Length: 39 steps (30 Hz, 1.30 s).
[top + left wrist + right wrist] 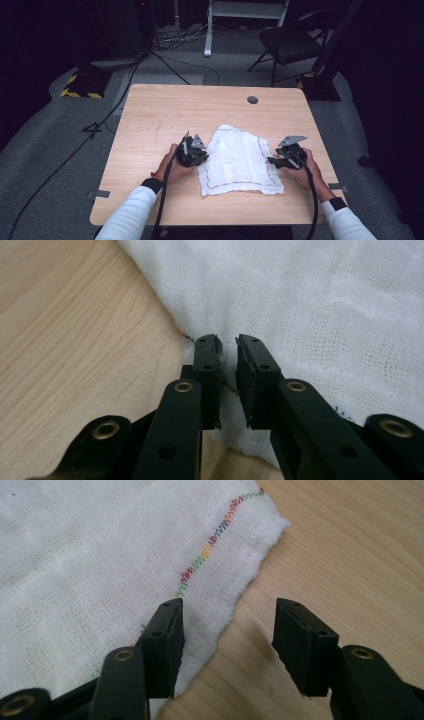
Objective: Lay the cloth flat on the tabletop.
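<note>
Cloth [239, 161] lies flat on the wooden table [165, 110], on your half of it, between your two hands, white gauze with a coloured stitch line running just inside its hem. Nearest you, its front edge runs roughly across the table; the two side edges lead away from you and draw in toward a narrower, rounded far end, so its long axis points away from you, leaning slightly left.

Your left gripper [227, 347] sits at the cloth's left edge, jaws drawn almost together with a fold of the hem [228, 385] pinched between the pads; I judge that side gripped. Your right gripper [227, 612] stands at the right edge with its jaws apart: one pad rests over the fabric, the other over bare wood, and the hem [235, 587] lies between them, not yet pressed.

So the job looks early. The cloth is spread in a single layer, no fold made. One side is caught; what's left is to close the right jaws on the hem, then lift and fold.

Farther off, beyond the table, a folding chair [290, 42] and floor cables [170, 60] sit in the dark.
</note>
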Motion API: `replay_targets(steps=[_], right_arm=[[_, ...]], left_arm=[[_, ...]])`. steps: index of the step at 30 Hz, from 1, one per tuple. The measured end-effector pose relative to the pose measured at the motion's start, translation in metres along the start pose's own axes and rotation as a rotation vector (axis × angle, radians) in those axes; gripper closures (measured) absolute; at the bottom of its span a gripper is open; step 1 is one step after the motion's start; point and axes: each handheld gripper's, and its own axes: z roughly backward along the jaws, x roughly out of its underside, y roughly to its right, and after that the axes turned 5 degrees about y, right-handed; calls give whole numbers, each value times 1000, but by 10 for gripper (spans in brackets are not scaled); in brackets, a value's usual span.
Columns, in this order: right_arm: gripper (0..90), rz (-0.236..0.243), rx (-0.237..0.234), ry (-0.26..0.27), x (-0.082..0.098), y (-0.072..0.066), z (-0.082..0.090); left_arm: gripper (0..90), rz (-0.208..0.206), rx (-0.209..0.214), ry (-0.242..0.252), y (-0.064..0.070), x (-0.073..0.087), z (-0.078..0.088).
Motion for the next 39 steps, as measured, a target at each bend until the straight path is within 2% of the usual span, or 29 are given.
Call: replay_targets(steps=[1,3,5,7,9,10,12,13,15,16,17,18,19,20,22,23,25,27,29,32,34,35,37,39], right_arm=[[459,16,8,3,3,-2,3],[461,24,17,13,7,-7,7],[457,24,4,2,11,-10,12],[438,45,-8,-7,13,-13,17],[457,57,12,21,8,-10,22],[462,40,12,46,4,-7,25],[468,10,17,86,-9,1,26],[471,12,27,93,-14,4,25],[473,15,39,100,-24,10,18],[471,-5,35,101,-28,14,12],[469,-26,21,101,-32,18,6],[469,-26,21,101,-32,18,6],[463,-39,13,75,-38,22,-12],[463,-32,14,71,-39,22,-15],[463,-9,6,52,-41,19,-27],[467,-1,4,41,-41,17,-31],[478,13,-7,18,-42,12,-38],[493,19,-7,17,-43,9,-40],[541,9,-16,28,-43,9,-41],[613,-23,-61,30,-41,10,-42],[674,-20,-74,28,-42,9,-42],[710,-17,-80,27,-42,8,-42],[780,1,-83,25,-43,5,-41],[804,25,-77,35,-44,2,-37]], left_arm=[[789,-13,24,-2,5,2,2],[782,-20,46,-6,11,4,5],[757,-35,79,-17,16,5,9],[678,-59,69,-22,20,4,15],[613,-35,49,10,18,2,20],[591,-20,34,24,13,-1,21],[510,31,-24,43,1,-7,21],[510,46,-30,51,-4,-8,19],[504,71,-77,54,-17,-13,13],[483,87,-95,53,-24,-15,9],[466,114,-85,57,-31,-16,4],[455,114,-85,57,-31,-16,4],[441,154,-89,49,-40,-19,-6],[425,167,-68,50,-42,-20,-12],[409,171,-28,58,-41,-22,-17],[403,144,-24,43,-37,-24,-20],[412,124,-26,28,-31,-26,-24],[426,118,-8,22,-28,-26,-27],[431,125,1,24,-25,-26,-29],[432,124,14,21,-19,-28,-32],[442,115,35,22,-16,-30,-35],[475,106,51,27,-14,-31,-36],[633,71,83,38,-9,-33,-36],[774,25,84,42,-3,-35,-36]])
